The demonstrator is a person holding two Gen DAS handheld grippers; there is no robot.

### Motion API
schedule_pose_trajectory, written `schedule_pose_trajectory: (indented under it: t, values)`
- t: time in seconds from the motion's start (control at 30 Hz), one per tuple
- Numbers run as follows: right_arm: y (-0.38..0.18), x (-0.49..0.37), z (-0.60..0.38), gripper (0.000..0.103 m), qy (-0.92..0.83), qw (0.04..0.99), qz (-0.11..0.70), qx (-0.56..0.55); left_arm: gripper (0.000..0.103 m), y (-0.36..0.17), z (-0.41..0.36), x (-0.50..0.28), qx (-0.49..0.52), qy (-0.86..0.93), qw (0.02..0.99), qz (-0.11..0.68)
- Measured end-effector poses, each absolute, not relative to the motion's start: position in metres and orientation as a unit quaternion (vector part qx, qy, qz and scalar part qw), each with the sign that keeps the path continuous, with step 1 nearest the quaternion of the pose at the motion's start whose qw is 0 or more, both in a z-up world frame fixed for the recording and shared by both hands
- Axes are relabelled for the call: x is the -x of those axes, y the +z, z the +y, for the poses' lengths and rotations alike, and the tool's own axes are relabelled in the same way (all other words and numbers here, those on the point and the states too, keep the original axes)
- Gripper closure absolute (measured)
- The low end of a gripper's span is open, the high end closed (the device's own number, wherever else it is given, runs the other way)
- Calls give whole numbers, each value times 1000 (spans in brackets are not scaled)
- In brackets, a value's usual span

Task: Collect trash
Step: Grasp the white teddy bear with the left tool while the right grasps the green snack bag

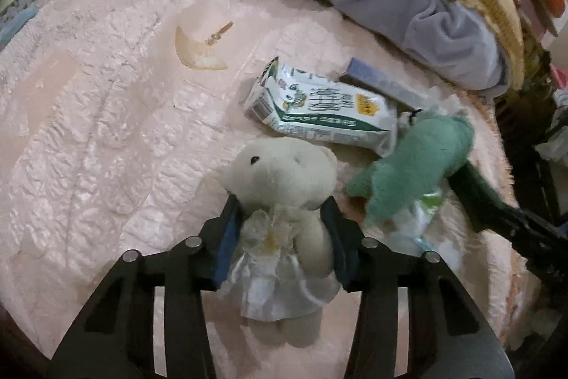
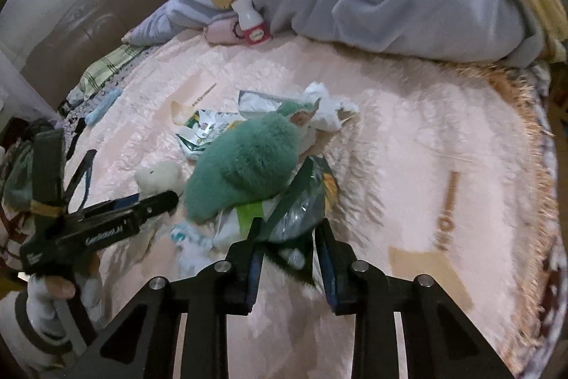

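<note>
pink bedspread | left tool angled down, clamping white teddy | right tool angled down, pinching dark wrapper

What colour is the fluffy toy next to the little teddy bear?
The fluffy toy is mint green, showing best in the right wrist view.

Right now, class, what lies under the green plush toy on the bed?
Crumpled wrappers and white plastic show under the green plush toy, with the carton beside its far end. Whatever sits beneath its middle is covered and cannot be seen.
</note>
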State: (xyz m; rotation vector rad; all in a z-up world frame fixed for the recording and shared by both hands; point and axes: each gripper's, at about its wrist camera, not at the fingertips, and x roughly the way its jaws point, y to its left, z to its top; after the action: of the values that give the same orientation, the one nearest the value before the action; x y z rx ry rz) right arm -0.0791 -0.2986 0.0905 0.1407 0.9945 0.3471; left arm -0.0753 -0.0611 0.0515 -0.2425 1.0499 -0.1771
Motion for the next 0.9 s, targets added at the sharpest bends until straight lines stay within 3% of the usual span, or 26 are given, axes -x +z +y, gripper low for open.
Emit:
schedule_pose_trajectory:
  t: [0.33,0.37,0.4,0.43,0.63,0.67,0.7,0.77,0.9]
  values:
    - [108,111,-306,75,165,872,453,-82,63,101,-62,115,89,-118,876,459]
    - [106,109,-305,69,159,870,460,-79,63,104,-62,117,87,-121,877,457]
    - [105,106,-303,57,151,871,463,-71,63,107,-62,120,84,-124,878,454]
    - [103,104,-301,53,149,871,463,-63,63,109,-63,121,82,-125,879,453]
    - [86,69,-290,52,148,866,475,-46,63,117,-68,126,71,-133,883,445]
    - [82,64,-288,54,150,864,480,-40,63,117,-70,126,68,-134,883,445]
    - [76,59,-285,68,150,860,487,-33,63,117,-74,126,62,-135,883,445]
    - [68,57,-282,83,148,855,498,-19,63,117,-79,126,53,-137,883,446]
    - [76,76,-293,88,154,859,487,-32,63,120,-95,129,34,-148,884,443]
